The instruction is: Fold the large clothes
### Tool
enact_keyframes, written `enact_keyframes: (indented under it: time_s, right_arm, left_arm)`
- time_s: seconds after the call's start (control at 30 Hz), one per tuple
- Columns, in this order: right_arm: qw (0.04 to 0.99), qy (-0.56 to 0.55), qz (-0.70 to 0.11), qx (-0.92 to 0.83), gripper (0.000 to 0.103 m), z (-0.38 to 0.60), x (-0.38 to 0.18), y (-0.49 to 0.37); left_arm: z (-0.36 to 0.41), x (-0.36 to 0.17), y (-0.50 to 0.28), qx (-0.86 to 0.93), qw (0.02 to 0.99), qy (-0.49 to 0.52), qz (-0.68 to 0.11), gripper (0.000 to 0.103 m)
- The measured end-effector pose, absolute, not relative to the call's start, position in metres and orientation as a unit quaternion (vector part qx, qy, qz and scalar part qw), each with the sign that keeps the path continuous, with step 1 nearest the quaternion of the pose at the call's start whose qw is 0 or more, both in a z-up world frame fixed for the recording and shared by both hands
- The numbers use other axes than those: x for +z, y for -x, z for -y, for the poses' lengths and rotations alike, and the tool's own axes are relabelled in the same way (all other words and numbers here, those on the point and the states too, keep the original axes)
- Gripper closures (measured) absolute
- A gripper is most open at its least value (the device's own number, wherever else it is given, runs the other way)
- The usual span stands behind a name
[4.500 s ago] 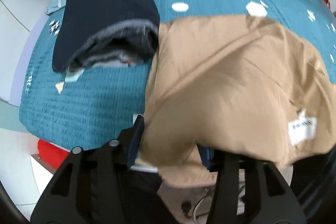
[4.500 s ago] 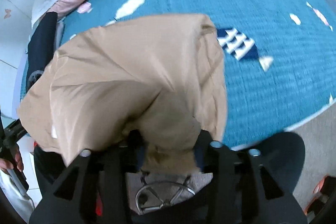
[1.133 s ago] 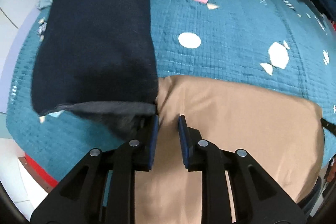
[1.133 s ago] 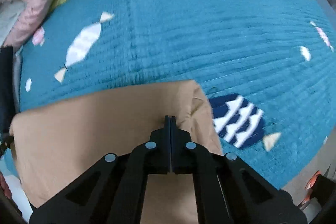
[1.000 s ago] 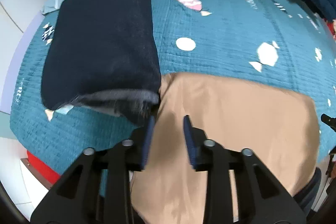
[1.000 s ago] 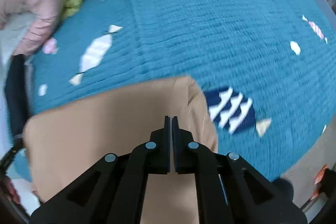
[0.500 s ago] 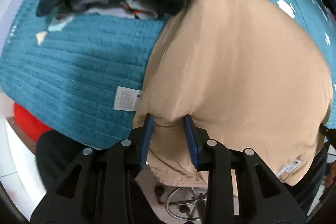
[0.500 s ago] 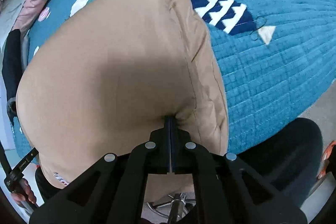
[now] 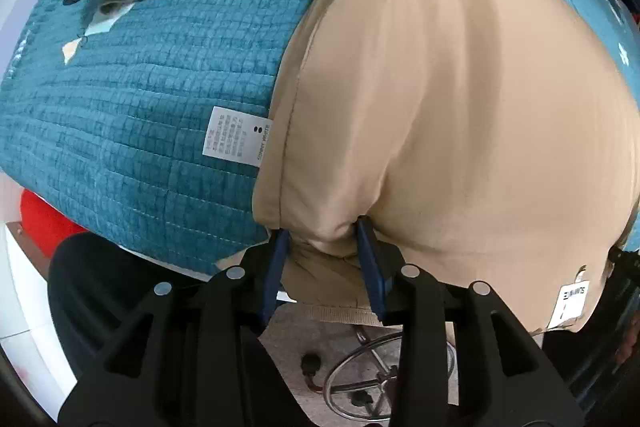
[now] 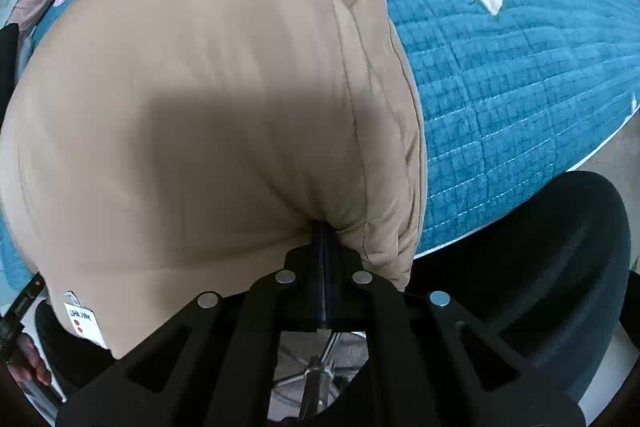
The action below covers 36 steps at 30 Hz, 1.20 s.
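Tan padded jacket (image 9: 460,107) draped over bed (image 9: 120,107) edge, spreading ahead of both claws. Left gripper (image 9: 324,239): jaws opening, near-hem bunch between them. Right gripper (image 10: 324,231): clenched, hem fabric against its tips. Hem runs crosswise between claws.

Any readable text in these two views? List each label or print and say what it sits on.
White care label at the tan garment's left seam, lying on the teal quilt: one sideways line looks like "OFF WHITE", uncertain; the rest is too small to read.
White tag at the garment's lower edge: print blurred, unreadable.
Same tag in the right wrist view: blurred letters and two red dots, unreadable.
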State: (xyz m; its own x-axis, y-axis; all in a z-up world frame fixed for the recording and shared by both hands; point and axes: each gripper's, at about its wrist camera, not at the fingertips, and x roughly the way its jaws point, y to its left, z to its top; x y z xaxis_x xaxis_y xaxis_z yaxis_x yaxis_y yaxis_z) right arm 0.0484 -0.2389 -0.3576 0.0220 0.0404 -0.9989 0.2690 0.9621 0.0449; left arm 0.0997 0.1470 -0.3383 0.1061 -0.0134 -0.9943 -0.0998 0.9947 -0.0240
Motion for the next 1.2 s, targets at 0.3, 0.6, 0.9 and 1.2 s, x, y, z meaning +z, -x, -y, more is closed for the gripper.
enact_keyframes:
  time_s: [0.3, 0.6, 0.9, 1.2]
  right_arm:
    - [0.718, -0.102, -0.685, -0.071, 0.103, 0.237, -0.355, -0.046]
    - [0.755, -0.161, -0.635, -0.027, 0.010, 0.266, -0.293, -0.038]
    - [0.749, -0.199, -0.630, -0.053, 0.009, 0.304, -0.293, -0.055]
    - [0.707, -0.262, -0.657, -0.016, 0.009, 0.319, -0.330, -0.068]
  left_arm:
    - [-0.169, -0.339, -0.094, 0.008, 0.749, 0.091, -0.656, 0.064]
    - [-0.172, -0.293, -0.077, 0.018, 0.763, 0.108, -0.637, 0.051]
    - [-0.144, -0.261, -0.078, 0.022, 0.768, 0.087, -0.634, 0.027]
    - [-0.132, -0.266, -0.087, 0.029, 0.751, 0.075, -0.655, 0.024]
